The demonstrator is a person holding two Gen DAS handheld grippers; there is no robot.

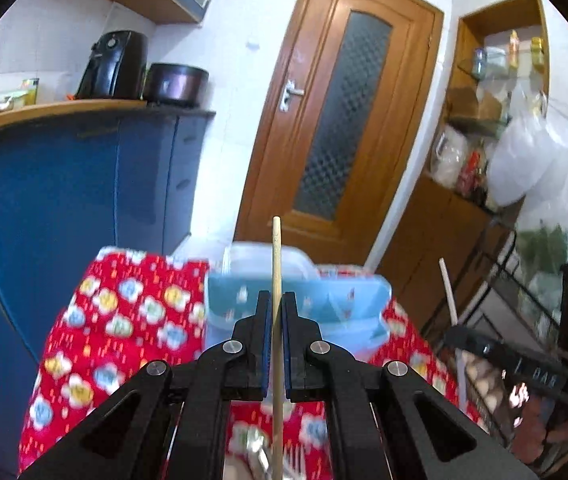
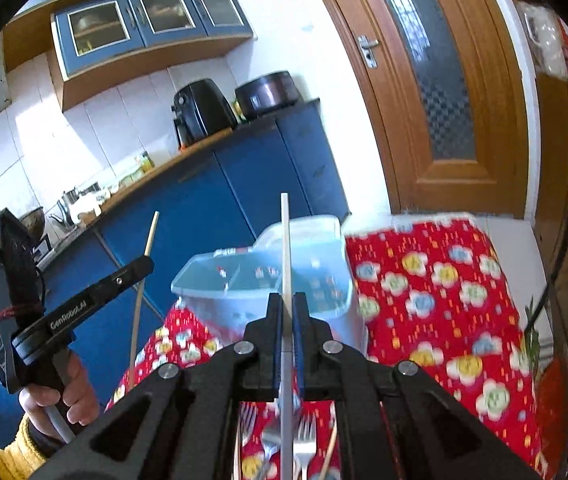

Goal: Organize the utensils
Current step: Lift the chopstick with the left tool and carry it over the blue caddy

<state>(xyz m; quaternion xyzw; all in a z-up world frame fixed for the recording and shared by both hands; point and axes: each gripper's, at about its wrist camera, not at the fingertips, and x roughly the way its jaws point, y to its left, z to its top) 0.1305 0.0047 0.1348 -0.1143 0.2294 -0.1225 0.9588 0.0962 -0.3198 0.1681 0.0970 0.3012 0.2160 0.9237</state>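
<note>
The only lettering I could read was "GenRobot.AI", in white along the black side of my left gripper [image 2: 146, 266], at the left of the right-wrist frame.

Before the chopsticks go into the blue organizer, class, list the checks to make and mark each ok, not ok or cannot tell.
1. Left tongs shut on the wooden chopstick: ok.
2. Right tongs shut on the white chopstick: ok.
3. Blue organizer open on top: ok.
4. Organizer ahead of both tongs: ok.
5. Compartment for chopsticks free: cannot tell, blurred.
6. Forks below left on the red cloth: ok.
</note>
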